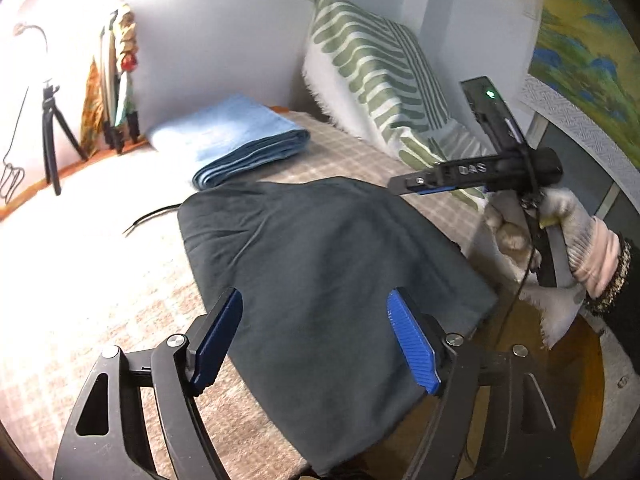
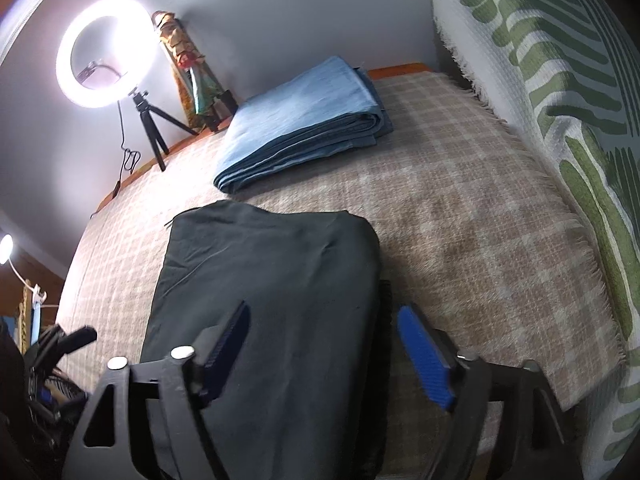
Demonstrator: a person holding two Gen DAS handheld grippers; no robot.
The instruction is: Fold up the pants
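Note:
The dark pants (image 1: 320, 248) lie folded into a thick rectangle on the checked blanket (image 1: 120, 300). In the left wrist view my left gripper (image 1: 316, 300) hovers over the near part of the pants, jaws wide apart, with nothing pinched between its blue pads. To the right, a gloved hand (image 1: 580, 248) holds the right gripper (image 1: 416, 186) beyond the pants' far right edge. In the right wrist view the pants (image 2: 272, 272) fill the lower middle. My right gripper (image 2: 324, 312) stands open above their right edge. One finger is over the cloth and the other is over the blanket (image 2: 480, 220).
A folded light-blue cloth (image 2: 304, 120) lies behind the pants. A green-striped white cushion (image 1: 380, 80) leans on the wall at the right. At the back left stands a ring light (image 2: 104, 52) on a small tripod (image 1: 52, 132), with a thin cable (image 1: 148, 216) beside the pants.

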